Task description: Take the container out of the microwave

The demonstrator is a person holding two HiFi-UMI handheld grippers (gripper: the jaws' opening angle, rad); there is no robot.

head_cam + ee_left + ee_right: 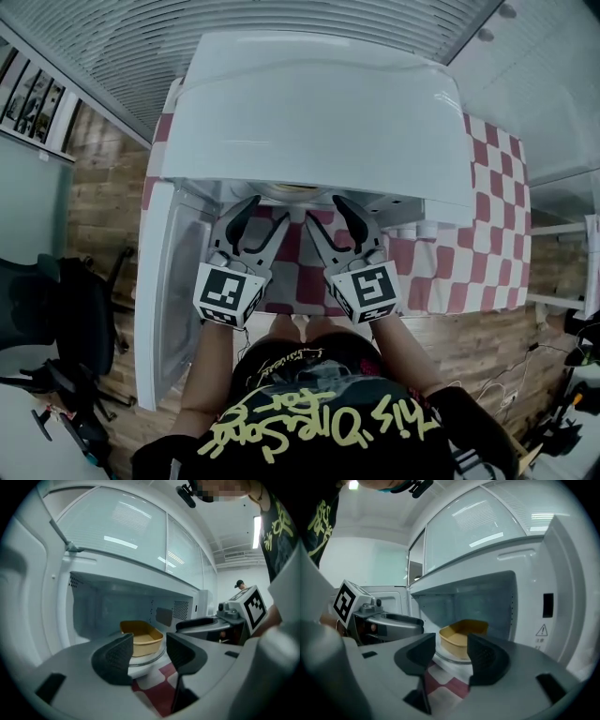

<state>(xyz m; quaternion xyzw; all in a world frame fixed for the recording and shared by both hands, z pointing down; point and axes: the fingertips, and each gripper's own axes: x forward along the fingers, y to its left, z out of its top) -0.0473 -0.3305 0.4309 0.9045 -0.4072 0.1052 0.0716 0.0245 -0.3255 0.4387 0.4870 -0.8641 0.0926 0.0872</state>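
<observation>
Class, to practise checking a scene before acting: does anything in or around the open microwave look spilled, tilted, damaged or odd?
Nothing stands out. The shallow tan rectangular container sits upright on the glass turntable inside the white microwave; no spill shows.

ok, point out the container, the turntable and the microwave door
container (pixel 453 643): right gripper view, its near side wall.
turntable (pixel 155 656): left gripper view, front rim below the container.
microwave door (pixel 157 300): head view, middle of the open door panel.
</observation>
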